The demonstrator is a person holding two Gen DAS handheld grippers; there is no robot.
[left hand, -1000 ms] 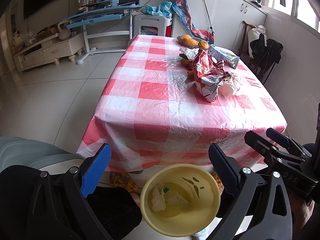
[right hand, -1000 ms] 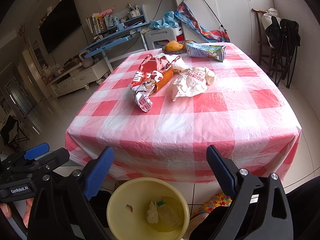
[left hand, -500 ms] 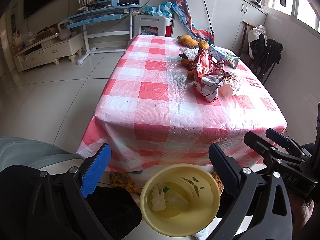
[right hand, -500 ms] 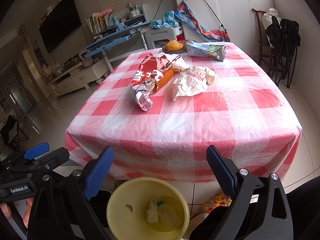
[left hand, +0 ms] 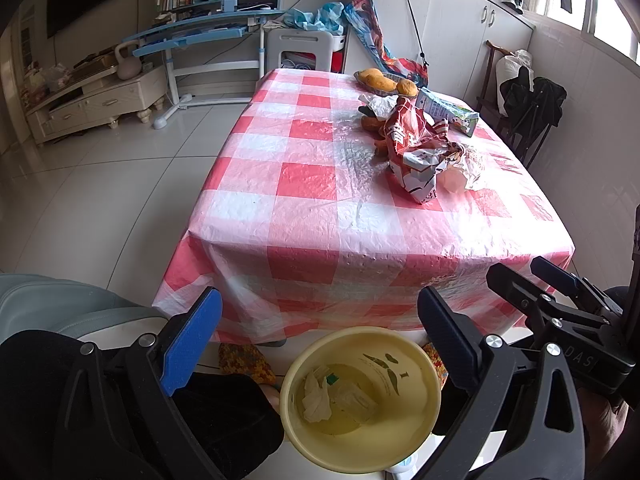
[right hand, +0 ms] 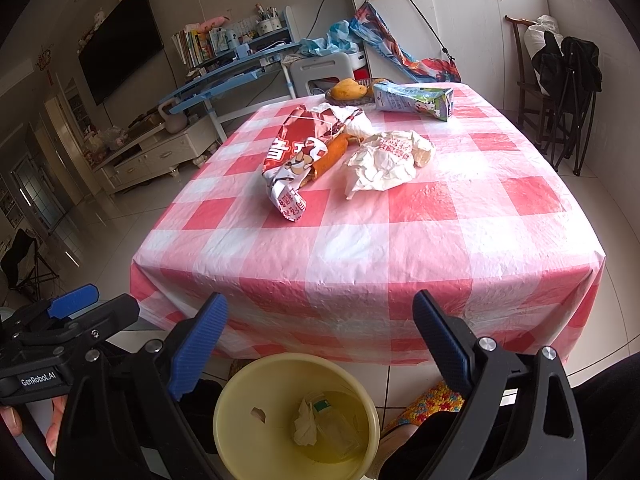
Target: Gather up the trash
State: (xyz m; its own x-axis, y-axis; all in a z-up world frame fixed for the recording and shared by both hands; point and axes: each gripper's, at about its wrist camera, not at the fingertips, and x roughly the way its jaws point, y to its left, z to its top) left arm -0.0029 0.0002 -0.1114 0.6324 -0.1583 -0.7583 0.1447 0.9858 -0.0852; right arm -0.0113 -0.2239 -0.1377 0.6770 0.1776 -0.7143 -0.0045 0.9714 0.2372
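Left gripper [left hand: 318, 322] and right gripper [right hand: 320, 316] both gape wide, holding nothing. Below each pair of jaws sits a round yellow plastic bin [right hand: 240, 432]. Ahead of them, on the red-and-white checked tablecloth [right hand: 400, 240], lie a crumpled red snack bag [right hand: 292, 160], then a crumpled white paper wrapper [right hand: 384, 162].

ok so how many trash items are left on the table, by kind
Red snack wrapper: 1
Crumpled white paper wrapper: 1
Milk carton: 1
Crumpled white tissue: 1
Total: 4 on the table. The yellow bin on the floor already holds some scraps.
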